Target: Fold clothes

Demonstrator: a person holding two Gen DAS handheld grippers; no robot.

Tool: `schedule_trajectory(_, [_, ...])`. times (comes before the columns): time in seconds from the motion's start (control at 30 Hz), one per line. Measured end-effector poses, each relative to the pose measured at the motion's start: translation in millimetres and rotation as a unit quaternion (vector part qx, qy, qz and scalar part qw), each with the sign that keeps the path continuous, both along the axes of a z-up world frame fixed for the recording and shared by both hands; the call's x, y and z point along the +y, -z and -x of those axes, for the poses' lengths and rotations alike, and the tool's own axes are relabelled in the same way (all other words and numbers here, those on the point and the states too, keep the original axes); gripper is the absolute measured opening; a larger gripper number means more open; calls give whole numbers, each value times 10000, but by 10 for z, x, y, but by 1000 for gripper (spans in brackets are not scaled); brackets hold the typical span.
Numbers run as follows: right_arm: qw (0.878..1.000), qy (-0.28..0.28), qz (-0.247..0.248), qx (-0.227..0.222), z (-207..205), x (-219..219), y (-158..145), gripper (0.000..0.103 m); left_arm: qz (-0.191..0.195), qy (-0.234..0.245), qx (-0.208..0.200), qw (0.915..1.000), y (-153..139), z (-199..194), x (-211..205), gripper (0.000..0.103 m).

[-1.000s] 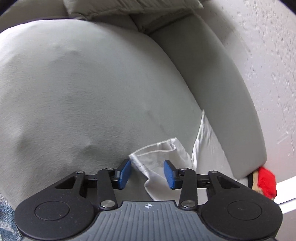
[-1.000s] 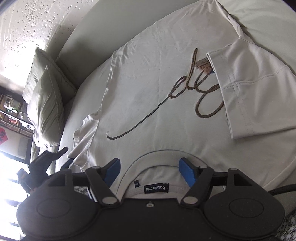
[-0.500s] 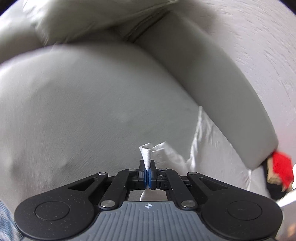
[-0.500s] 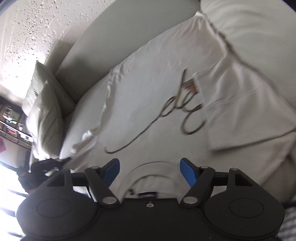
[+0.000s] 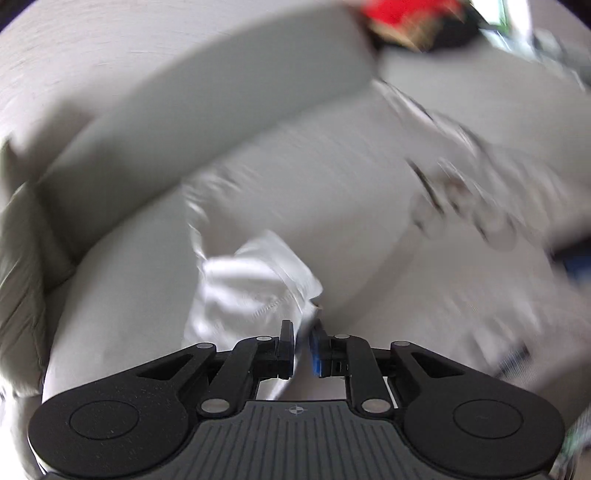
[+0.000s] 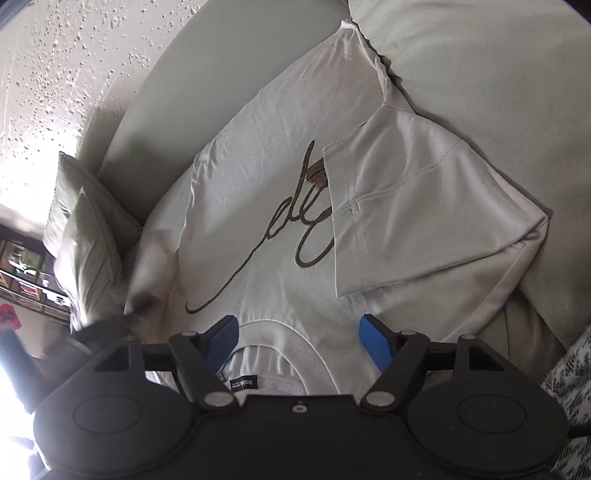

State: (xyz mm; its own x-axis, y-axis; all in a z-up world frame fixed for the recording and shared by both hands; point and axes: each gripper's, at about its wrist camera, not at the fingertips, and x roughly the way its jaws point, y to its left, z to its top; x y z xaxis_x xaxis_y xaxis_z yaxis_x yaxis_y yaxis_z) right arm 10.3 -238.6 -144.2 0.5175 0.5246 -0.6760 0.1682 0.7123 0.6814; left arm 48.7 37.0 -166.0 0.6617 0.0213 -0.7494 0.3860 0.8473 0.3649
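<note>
Left gripper (image 5: 303,345) first, as I see it through its own wrist camera: its jaws stand only slightly apart and are opening, with a bunched white sleeve (image 5: 255,291) of the cream cotton T-shirt (image 5: 351,206) running up between the blue pad and the black finger. I cannot tell whether the pads press the cloth at this instant. That view is badly smeared; I can make out the shirt spread over the pale grey sofa seat cushion (image 5: 122,266), the dark script lettering (image 5: 461,206) as a blur to the right, the sofa's grey backrest (image 5: 207,107) across the top, and a red and black object (image 5: 410,18) at the upper edge.

From the right wrist camera the picture is sharp. My right gripper (image 6: 299,339) hangs with its blue-padded jaws wide apart, nothing between them, poised just over the ribbed collar (image 6: 295,332) and the small black neck label (image 6: 243,384). The T-shirt (image 6: 258,177) lies flat on the cushion (image 6: 480,74), chest up, brown cursive embroidery (image 6: 280,229) across it. One short sleeve (image 6: 417,206) is folded inward over the chest, covering the end of the lettering. At the far left side the other sleeve (image 6: 151,280) is lifted and pinched at its tip by the left gripper (image 6: 110,325), seen dark beside a grey-green throw pillow (image 6: 85,236).
</note>
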Motion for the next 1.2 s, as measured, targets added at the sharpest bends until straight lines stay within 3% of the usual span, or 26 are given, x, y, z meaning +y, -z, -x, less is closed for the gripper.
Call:
schedule_trajectory(0.07, [10000, -7, -80, 9, 5, -41, 5, 71, 19, -7, 74, 10000, 28, 106, 16, 22])
schedule_trajectory(0.17, [9999, 3, -154, 8, 18, -80, 11, 72, 623, -461, 37, 9970, -172, 205, 217, 38])
schedule_trajectory(0.27, [9996, 46, -266, 18, 9, -105, 34, 72, 1351, -1186, -83, 9837, -376, 348, 641, 37])
schedule_trajectory(0.33, [9996, 42, -271, 14, 5, -97, 39, 72, 2086, -1921, 28, 9590, -409, 329, 1099, 38])
schedule_trajectory(0.47, [9998, 18, -221, -10, -4, -71, 37, 75, 3170, -3060, 371, 8969, -254, 259, 1806, 33])
schedule_trajectory(0.83, [9999, -23, -153, -7, -15, -49, 21, 76, 4842, -3369, 1250, 7978, 183, 160, 2212, 32])
schedule_trajectory(0.9, [9999, -12, -164, -11, -13, -42, 27, 76, 4999, -3385, 1412, 7846, 238, 146, 2213, 31])
schedule_trajectory(0.97, [9999, -16, -153, -9, -18, -35, 27, 77, 5089, -3442, 1582, 7730, 294, 105, 2198, 14])
schedule_trajectory(1.07, [9999, -24, -134, -7, -27, -24, 26, 77, 5164, -3691, 1665, 7546, 345, 105, 2241, 9])
schedule_trajectory(1.17, [9999, -40, -128, -10, -29, -33, 20, 77, 4327, -3716, 1252, 8118, 150, 105, 2031, 6])
schedule_trajectory(1.2, [9999, -42, -131, -10, -28, -36, 22, 77, 3832, -3624, 1152, 8418, 72, 73, 1878, 6])
